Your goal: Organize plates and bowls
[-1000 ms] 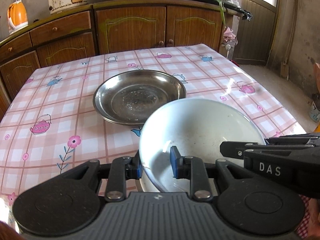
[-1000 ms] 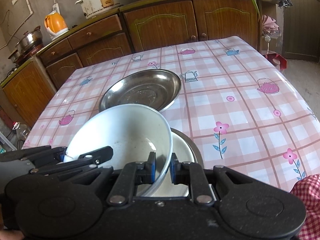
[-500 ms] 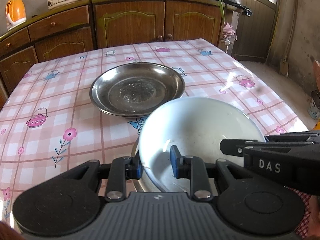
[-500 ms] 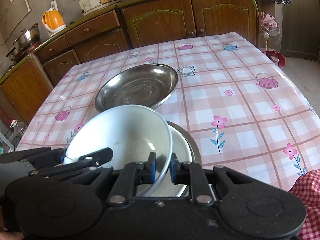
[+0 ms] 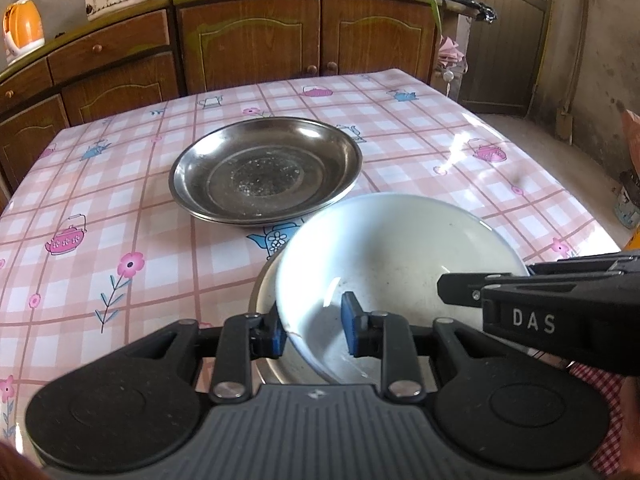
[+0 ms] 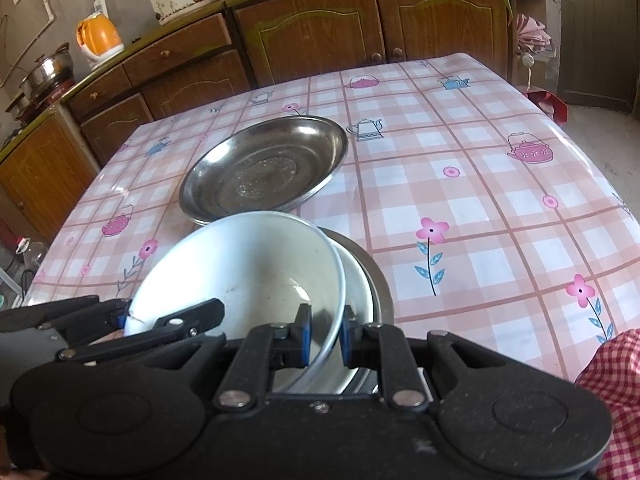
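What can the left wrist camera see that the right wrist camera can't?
Only the left wrist view shows the "DAS" lettering on the right gripper.

Only the right wrist view shows the steel pot on the counter and a second white bowl nested beneath.

Both show the white bowl gripped at opposite rims, the steel plate and the orange kettle.

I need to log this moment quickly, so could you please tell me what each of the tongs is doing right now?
Left tongs: shut on the white bowl rim.
Right tongs: shut on the same bowl's opposite rim.
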`<action>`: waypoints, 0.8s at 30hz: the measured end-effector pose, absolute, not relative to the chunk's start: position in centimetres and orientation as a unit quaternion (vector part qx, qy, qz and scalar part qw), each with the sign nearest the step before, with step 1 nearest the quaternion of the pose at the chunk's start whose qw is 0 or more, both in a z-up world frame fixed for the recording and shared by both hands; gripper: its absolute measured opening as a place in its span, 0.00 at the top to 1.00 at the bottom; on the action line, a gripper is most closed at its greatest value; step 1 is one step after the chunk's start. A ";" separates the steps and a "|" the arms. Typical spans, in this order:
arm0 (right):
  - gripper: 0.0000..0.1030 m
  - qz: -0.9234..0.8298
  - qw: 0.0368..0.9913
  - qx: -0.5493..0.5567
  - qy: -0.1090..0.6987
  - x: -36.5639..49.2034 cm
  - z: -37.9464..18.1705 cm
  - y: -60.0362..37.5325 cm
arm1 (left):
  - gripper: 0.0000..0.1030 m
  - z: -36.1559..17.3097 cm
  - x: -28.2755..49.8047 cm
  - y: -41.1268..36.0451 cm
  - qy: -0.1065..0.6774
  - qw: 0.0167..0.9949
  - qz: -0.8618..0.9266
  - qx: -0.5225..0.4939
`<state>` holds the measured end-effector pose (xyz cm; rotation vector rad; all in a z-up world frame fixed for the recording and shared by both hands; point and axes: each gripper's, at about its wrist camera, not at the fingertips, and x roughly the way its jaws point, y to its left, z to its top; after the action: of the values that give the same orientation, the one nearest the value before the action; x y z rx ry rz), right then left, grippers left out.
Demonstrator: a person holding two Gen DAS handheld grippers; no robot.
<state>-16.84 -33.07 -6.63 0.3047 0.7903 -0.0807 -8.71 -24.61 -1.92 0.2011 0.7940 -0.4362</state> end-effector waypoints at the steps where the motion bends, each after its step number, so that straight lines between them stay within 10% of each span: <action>1: 0.81 -0.039 0.911 0.146 0.383 -16.8 -6.6 -33.1 | 0.73 -1.9 -8.7 -24.6 0.383 0.894 -0.211 0.096; 24: 0.71 -0.034 0.903 0.128 0.408 -16.8 -5.9 -32.5 | 0.69 -2.1 -8.7 -24.1 0.384 0.893 -0.221 0.077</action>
<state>-16.80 -32.47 -5.87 0.2642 0.8439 -0.0696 -8.68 -24.09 -2.08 0.1592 0.7974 -0.4588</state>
